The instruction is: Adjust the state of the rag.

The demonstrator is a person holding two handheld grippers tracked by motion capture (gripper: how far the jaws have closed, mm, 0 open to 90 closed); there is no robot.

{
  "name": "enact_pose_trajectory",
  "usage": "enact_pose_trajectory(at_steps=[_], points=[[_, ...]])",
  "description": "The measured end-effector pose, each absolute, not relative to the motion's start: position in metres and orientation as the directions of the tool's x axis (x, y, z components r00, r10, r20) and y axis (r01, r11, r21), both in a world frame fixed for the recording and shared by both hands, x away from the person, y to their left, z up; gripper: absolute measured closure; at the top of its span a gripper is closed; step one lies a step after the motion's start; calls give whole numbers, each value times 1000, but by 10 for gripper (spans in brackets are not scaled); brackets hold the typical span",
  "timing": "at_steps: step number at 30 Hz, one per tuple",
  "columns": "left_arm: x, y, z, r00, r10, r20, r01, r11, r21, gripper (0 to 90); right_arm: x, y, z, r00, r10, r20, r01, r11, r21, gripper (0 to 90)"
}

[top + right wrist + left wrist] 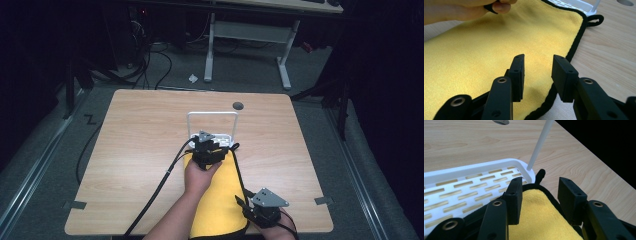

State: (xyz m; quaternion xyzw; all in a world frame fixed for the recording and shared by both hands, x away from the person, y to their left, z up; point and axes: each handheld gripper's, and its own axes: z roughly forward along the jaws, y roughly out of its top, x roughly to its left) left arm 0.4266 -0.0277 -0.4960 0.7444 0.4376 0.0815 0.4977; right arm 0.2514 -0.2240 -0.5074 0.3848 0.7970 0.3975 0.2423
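A yellow towel with black trim [217, 200] lies flat on the wooden table, running from the front edge toward a white slotted rack [225, 137]. My left gripper [206, 149] hovers open over the towel's far corner [539, 202], right at the rack's base [461, 192]. My right gripper [248, 206] stands open over the towel's near right edge [499, 50], nothing between its jaws. The towel's black hanging loop [594, 20] lies on the wood beside the rack's corner.
The rack's white wire frame [212, 116] rises upright at the table's middle. A round grey cable hole [238, 105] sits behind it. Bare wood [135, 135] spreads left and right of the towel. A black cable [160, 187] trails from the left gripper.
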Motion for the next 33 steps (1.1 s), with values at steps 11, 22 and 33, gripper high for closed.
enact_pose_trajectory(at_steps=[11, 22, 33], points=[[399, 14, -494, 610, 748, -263, 554, -165, 816, 573, 254, -221, -511, -592, 801, -92, 418, 402, 815, 628], [357, 75, -506, 624, 751, -216, 539, -213, 815, 519, 258, -222, -515, -597, 795, -104, 402, 410, 819, 616], [340, 67, -518, 694, 690, -207, 542, -311, 781, 778, 307, -222, -502, -589, 806, -63, 434, 381, 816, 840]])
